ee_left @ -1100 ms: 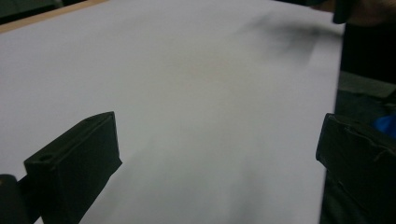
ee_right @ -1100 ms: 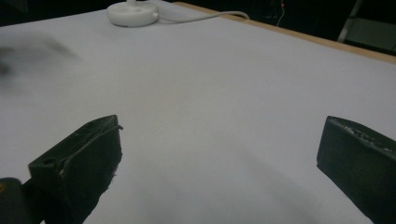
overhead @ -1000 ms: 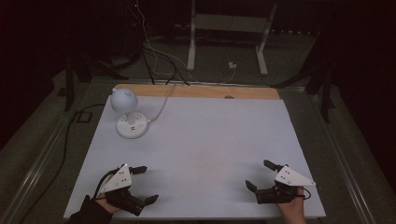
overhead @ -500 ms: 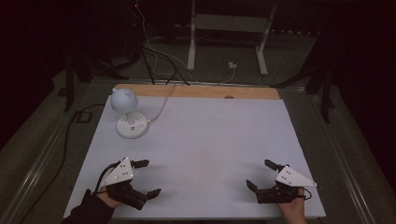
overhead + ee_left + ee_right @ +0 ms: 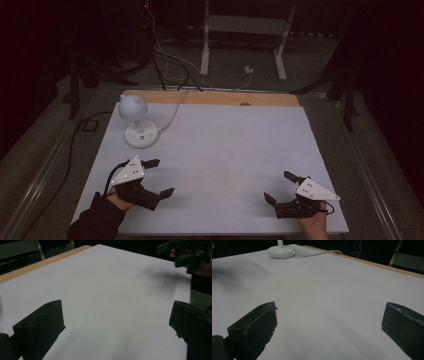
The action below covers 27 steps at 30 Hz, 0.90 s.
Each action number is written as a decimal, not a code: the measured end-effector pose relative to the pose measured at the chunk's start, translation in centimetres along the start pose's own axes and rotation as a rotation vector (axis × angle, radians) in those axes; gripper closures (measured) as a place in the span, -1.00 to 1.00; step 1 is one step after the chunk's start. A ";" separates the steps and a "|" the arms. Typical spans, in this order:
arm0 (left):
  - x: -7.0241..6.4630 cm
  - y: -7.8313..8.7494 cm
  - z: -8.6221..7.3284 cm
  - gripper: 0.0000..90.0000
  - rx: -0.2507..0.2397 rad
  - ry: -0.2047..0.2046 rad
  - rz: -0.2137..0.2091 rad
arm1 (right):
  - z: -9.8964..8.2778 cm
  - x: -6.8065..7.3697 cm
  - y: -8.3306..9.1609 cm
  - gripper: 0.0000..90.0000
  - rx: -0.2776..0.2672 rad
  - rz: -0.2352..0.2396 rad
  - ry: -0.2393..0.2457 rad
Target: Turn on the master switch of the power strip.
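Grippers sit low on the white worktop (image 5: 220,150), well apart from the white desk lamp (image 5: 139,125) at its far left. Left gripper (image 5: 159,177) and right gripper (image 5: 280,187) both hold fingers wide, gripping nothing.

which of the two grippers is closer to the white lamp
The left gripper, at the table's near left; the lamp stands just beyond it. The right gripper is across the table.

White table (image 5: 215,150) with wood strip at far edge; left gripper (image 5: 161,176) near-left, fingers spread wide, nothing held; right gripper (image 5: 280,186) near-right, fingers apart, empty; white lamp (image 5: 136,122) far-left, cord trailing off back; dark floor beyond
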<state>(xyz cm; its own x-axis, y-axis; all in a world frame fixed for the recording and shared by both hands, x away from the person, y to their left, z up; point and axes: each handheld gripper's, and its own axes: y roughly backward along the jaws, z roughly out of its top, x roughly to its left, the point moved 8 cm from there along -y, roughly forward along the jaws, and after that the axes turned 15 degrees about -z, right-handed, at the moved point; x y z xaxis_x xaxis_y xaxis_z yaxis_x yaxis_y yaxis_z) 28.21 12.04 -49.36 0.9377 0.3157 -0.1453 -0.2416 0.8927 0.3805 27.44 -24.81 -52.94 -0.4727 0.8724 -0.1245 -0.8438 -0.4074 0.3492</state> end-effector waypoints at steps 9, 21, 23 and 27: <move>2.1 0.3 1.0 -1.00 -0.015 0.031 0.088 | 0.0 0.0 0.0 -1.00 0.003 0.003 -0.010; 5.5 0.5 1.7 -1.00 -0.024 0.081 0.241 | -0.1 0.1 0.0 -1.00 0.006 0.011 -0.010; 6.6 0.3 1.3 -1.00 -0.004 0.108 0.288 | 0.0 0.1 0.0 -1.00 0.006 0.012 -0.008; 7.4 0.1 1.0 -1.00 0.004 0.124 0.317 | -0.1 0.0 0.0 -1.00 0.006 0.013 -0.010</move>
<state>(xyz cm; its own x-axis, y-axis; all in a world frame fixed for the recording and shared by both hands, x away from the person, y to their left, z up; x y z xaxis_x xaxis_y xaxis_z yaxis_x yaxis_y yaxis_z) 35.33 14.15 -49.45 0.7785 0.6141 -0.1295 -0.5148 0.7429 0.4280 27.41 -24.79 -53.01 -0.4806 0.8699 -0.1107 -0.8362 -0.4166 0.3566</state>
